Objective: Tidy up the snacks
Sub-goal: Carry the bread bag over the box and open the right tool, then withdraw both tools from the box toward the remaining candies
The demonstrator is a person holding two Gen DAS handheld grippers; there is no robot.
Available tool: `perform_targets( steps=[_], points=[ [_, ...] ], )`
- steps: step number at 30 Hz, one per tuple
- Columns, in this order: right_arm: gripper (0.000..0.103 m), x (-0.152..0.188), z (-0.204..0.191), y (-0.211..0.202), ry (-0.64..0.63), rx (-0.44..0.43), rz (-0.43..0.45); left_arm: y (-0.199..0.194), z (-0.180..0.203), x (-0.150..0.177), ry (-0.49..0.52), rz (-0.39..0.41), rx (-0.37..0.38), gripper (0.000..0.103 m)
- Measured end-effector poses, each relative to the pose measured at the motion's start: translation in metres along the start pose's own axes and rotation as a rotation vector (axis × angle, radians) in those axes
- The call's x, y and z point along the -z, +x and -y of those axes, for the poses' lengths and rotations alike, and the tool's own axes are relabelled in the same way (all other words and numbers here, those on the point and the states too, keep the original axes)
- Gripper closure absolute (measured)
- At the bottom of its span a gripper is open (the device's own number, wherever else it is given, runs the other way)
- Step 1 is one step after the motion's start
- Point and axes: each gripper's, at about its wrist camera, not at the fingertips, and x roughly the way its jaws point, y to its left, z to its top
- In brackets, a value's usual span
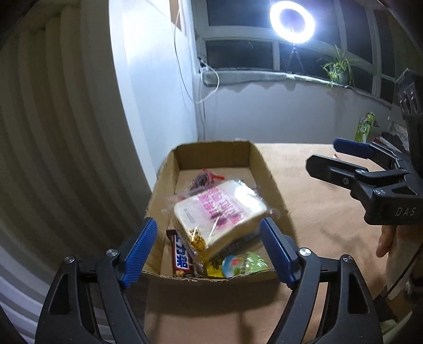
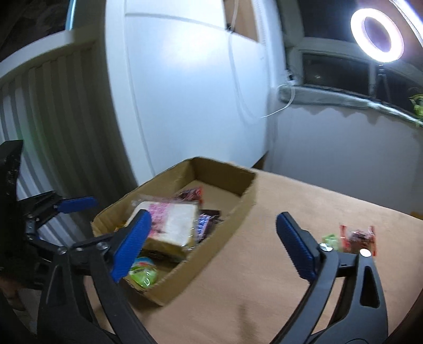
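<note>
An open cardboard box stands on the tan tabletop. In it a clear-wrapped bread packet with pink print lies tilted on top of a chocolate bar, a green snack pack and a red packet further back. My left gripper hangs over the box's near end, open, its blue pads either side of the bread without touching it. My right gripper is open and holds nothing, to the right of the box.
A red wrapped snack and a small green one lie on the table right of the box. A green carton stands at the far right. A ring light and a plant are by the window. A white wall is left of the box.
</note>
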Motion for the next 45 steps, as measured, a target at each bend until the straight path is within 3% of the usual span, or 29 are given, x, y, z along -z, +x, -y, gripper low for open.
perform_targets(
  steps=[4, 15, 25, 38, 45],
  points=[
    [0.000, -0.005, 0.007, -0.014, 0.035, 0.000, 0.035, -0.008, 0.004, -0.008, 0.014, 0.021, -0.006, 0.023],
    [0.000, -0.001, 0.010, -0.042, 0.011, 0.025, 0.031, -0.021, 0.029, -0.019, 0.056, 0.052, -0.012, 0.023],
    [0.000, 0.011, 0.051, -0.059, 0.056, 0.056, 0.030, -0.014, 0.071, -0.030, 0.114, 0.040, 0.023, 0.022],
    [0.000, 0.034, 0.149, -0.064, 0.165, 0.152, -0.013, 0.041, 0.141, -0.047, 0.126, -0.025, 0.189, 0.022],
    [0.000, 0.038, 0.196, -0.050, 0.159, 0.182, -0.084, 0.087, 0.167, -0.052, 0.057, -0.090, 0.294, 0.022]
  ],
)
